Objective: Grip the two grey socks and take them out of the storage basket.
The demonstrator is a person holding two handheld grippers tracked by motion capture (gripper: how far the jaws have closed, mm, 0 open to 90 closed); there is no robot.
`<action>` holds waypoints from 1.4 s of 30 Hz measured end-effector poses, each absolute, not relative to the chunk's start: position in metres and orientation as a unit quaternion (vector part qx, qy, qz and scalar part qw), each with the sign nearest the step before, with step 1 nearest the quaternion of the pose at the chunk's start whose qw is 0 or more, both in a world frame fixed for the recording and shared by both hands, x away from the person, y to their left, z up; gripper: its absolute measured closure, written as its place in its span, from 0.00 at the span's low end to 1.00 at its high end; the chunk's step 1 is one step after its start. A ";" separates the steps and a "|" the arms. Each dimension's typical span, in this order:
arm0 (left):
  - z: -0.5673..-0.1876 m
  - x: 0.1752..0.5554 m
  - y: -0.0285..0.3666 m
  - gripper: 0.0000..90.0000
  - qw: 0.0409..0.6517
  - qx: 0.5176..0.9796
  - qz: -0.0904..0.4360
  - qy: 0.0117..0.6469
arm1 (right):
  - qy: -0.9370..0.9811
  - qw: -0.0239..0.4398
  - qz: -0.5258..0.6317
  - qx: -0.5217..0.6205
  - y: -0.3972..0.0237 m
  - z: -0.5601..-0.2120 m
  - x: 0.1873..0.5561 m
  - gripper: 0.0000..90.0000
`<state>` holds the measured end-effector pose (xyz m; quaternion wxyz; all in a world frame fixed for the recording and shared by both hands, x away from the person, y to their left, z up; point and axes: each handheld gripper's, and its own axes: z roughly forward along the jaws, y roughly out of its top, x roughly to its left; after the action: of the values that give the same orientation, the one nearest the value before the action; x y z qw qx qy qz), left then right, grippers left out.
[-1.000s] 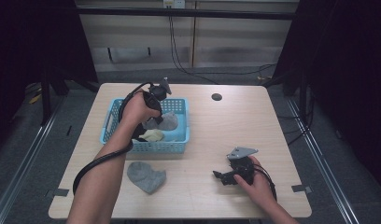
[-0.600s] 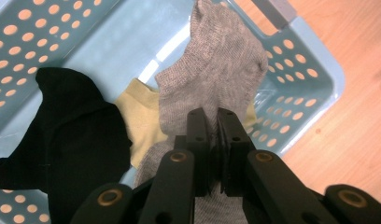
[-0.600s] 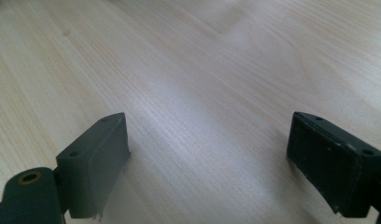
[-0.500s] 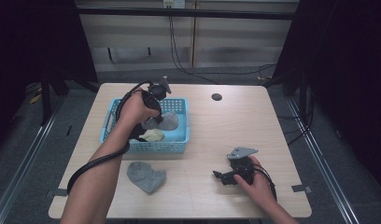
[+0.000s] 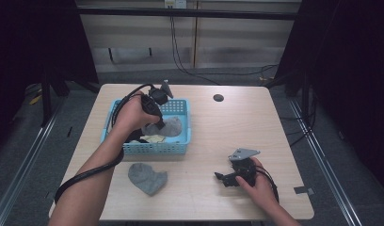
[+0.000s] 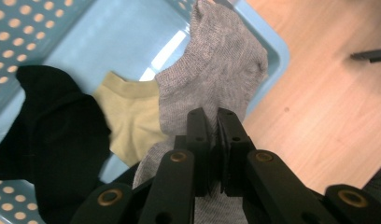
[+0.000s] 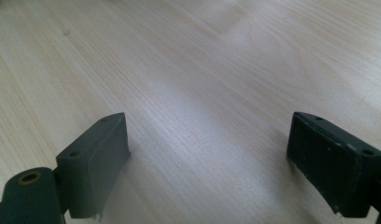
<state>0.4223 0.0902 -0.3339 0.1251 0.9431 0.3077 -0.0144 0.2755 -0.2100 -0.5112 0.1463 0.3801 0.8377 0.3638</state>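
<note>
My left gripper (image 6: 214, 116) is shut on a grey sock (image 6: 216, 65), which hangs from its jaws over the blue basket (image 5: 180, 147). In the high view that gripper (image 5: 158, 123) is above the basket's middle, with the grey sock (image 5: 167, 126) dangling below it. A yellow sock (image 6: 128, 116) and a black sock (image 6: 48, 135) lie in the basket. A second grey sock (image 5: 147, 178) lies on the table in front of the basket. My right gripper (image 5: 221, 179) rests low on the table at the front right, open, its jaws (image 7: 207, 158) wide apart over bare wood.
The basket sits at the table's left half. A small dark round disc (image 5: 218, 98) is on the table at the back. A black cable (image 5: 86, 174) trails from the left gripper along the forearm. Dark frames stand at both sides of the table.
My left gripper has lifted with the grey sock, drawing it up out of the basket. The right gripper has stayed where it was.
</note>
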 end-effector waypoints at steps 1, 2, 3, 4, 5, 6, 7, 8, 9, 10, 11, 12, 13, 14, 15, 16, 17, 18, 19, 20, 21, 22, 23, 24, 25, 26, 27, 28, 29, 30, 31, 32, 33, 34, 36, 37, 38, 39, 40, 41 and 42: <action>-0.334 0.422 0.090 0.94 0.125 0.943 -0.014 0.308 | 0.838 0.146 0.364 0.380 -0.210 -0.511 0.276 0.14; -0.334 0.418 0.090 0.94 0.129 0.944 -0.018 0.303 | 0.838 0.146 0.364 0.380 -0.210 -0.511 0.276 0.14; -0.334 0.418 0.090 0.94 0.129 0.944 -0.018 0.303 | 0.838 0.146 0.364 0.380 -0.210 -0.511 0.276 0.14; -0.333 0.413 0.090 0.94 0.130 0.946 -0.018 0.296 | 0.838 0.146 0.364 0.380 -0.210 -0.511 0.276 0.14; -0.333 0.413 0.090 0.94 0.130 0.946 -0.018 0.296 | 0.838 0.146 0.364 0.380 -0.210 -0.511 0.276 0.14; -0.332 0.409 0.090 0.94 0.135 0.946 -0.018 0.294 | 0.838 0.146 0.364 0.380 -0.210 -0.511 0.276 0.14; -0.331 0.406 0.089 0.94 0.136 0.947 -0.019 0.290 | 0.838 0.146 0.364 0.380 -0.210 -0.511 0.276 0.14; -0.330 0.401 0.088 0.94 0.141 0.949 -0.022 0.282 | 0.838 0.146 0.364 0.380 -0.210 -0.511 0.276 0.14; -0.330 0.401 0.088 0.94 0.141 0.949 -0.022 0.282 | 0.838 0.146 0.364 0.380 -0.210 -0.511 0.276 0.14; -0.330 0.398 0.087 0.94 0.143 0.949 -0.023 0.280 | 0.838 0.146 0.364 0.380 -0.210 -0.511 0.276 0.14; -0.330 0.395 0.086 0.94 0.143 0.950 -0.023 0.276 | 0.838 0.146 0.364 0.380 -0.210 -0.511 0.276 0.13; -0.330 0.389 0.083 0.94 0.144 0.952 -0.025 0.268 | 0.838 0.146 0.364 0.380 -0.210 -0.511 0.276 0.14; -0.331 0.386 0.081 0.94 0.146 0.953 -0.025 0.265 | 0.838 0.146 0.364 0.380 -0.210 -0.511 0.276 0.14; -0.331 0.386 0.081 0.94 0.146 0.953 -0.025 0.265 | 0.838 0.146 0.364 0.380 -0.210 -0.511 0.276 0.14; -0.333 0.382 0.079 0.94 0.145 0.955 -0.027 0.259 | 0.838 0.146 0.364 0.380 -0.210 -0.511 0.276 0.14; -0.334 0.380 0.078 0.94 0.143 0.956 -0.028 0.254 | 0.838 0.146 0.364 0.380 -0.210 -0.511 0.276 0.13; -0.335 0.378 0.076 0.94 0.143 0.957 -0.029 0.252 | 0.838 0.146 0.364 0.380 -0.210 -0.511 0.276 0.14; -0.337 0.374 0.074 0.94 0.145 0.957 -0.029 0.249 | 0.838 0.146 0.364 0.380 -0.210 -0.511 0.276 0.14; -0.338 0.372 0.072 0.94 0.144 0.958 -0.030 0.247 | 0.838 0.146 0.364 0.380 -0.210 -0.511 0.276 0.14; -0.341 0.367 0.069 0.94 0.144 0.959 -0.032 0.240 | 0.838 0.146 0.364 0.380 -0.210 -0.511 0.276 0.14; -0.341 0.367 0.069 0.94 0.144 0.959 -0.032 0.240 | 0.838 0.146 0.364 0.380 -0.210 -0.511 0.276 0.14; -0.344 0.363 0.066 0.94 0.145 0.961 -0.035 0.235 | 0.838 0.147 0.364 0.380 -0.210 -0.511 0.276 0.14; -0.346 0.361 0.065 0.94 0.146 0.961 -0.035 0.233 | 0.838 0.146 0.364 0.380 -0.210 -0.511 0.276 0.14; -0.348 0.359 0.063 0.94 0.146 0.961 -0.037 0.233 | 0.838 0.146 0.364 0.380 -0.210 -0.511 0.276 0.14; -0.350 0.357 0.061 0.94 0.145 0.962 -0.037 0.228 | 0.838 0.147 0.364 0.380 -0.210 -0.511 0.276 0.13; -0.352 0.355 0.060 0.94 0.144 0.963 -0.038 0.225 | 0.838 0.147 0.364 0.380 -0.210 -0.511 0.276 0.14; -0.352 0.355 0.060 0.94 0.144 0.963 -0.038 0.225 | 0.838 0.147 0.364 0.380 -0.210 -0.511 0.276 0.14; -0.356 0.351 0.057 0.94 0.144 0.964 -0.040 0.219 | 0.838 0.146 0.364 0.380 -0.210 -0.511 0.276 0.14; -0.356 0.351 0.057 0.94 0.144 0.964 -0.040 0.219 | 0.838 0.146 0.364 0.380 -0.210 -0.511 0.276 0.14; -0.358 0.349 0.055 0.94 0.146 0.964 -0.042 0.218 | 0.838 0.146 0.364 0.380 -0.210 -0.511 0.276 0.14; -0.363 0.345 0.052 0.94 0.144 0.965 -0.046 0.213 | 0.838 0.146 0.364 0.380 -0.210 -0.511 0.276 0.13; -0.365 0.343 0.050 0.94 0.143 0.966 -0.046 0.208 | 0.838 0.147 0.364 0.380 -0.210 -0.511 0.276 0.13; -0.365 0.343 0.050 0.94 0.143 0.966 -0.046 0.208 | 0.838 0.147 0.364 0.380 -0.210 -0.511 0.276 0.13; -0.371 0.339 0.046 0.94 0.140 0.969 -0.048 0.200 | 0.838 0.146 0.363 0.380 -0.210 -0.511 0.275 0.13; -0.377 0.336 0.042 0.94 0.137 0.970 -0.047 0.197 | 0.838 0.146 0.364 0.380 -0.210 -0.511 0.276 0.14; -0.377 0.336 0.042 0.94 0.137 0.970 -0.047 0.197 | 0.838 0.146 0.364 0.380 -0.210 -0.511 0.276 0.14; -0.383 0.334 0.040 0.94 0.134 0.970 -0.048 0.195 | 0.838 0.146 0.364 0.380 -0.210 -0.511 0.276 0.14; -0.386 0.333 0.039 0.94 0.134 0.970 -0.048 0.195 | 0.838 0.147 0.364 0.380 -0.210 -0.511 0.276 0.14; -0.389 0.332 0.038 0.94 0.132 0.971 -0.048 0.194 | 0.838 0.146 0.364 0.380 -0.210 -0.511 0.276 0.13; -0.389 0.332 0.038 0.94 0.132 0.971 -0.048 0.194 | 0.838 0.146 0.364 0.380 -0.210 -0.511 0.276 0.13; -0.392 0.332 0.037 0.94 0.133 0.971 -0.049 0.193 | 0.838 0.146 0.364 0.380 -0.210 -0.511 0.275 0.14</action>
<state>0.3316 0.0373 -0.3923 0.1327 0.9710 0.1925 -0.0493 0.2755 -0.2099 -0.5113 0.1464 0.3801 0.8376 0.3639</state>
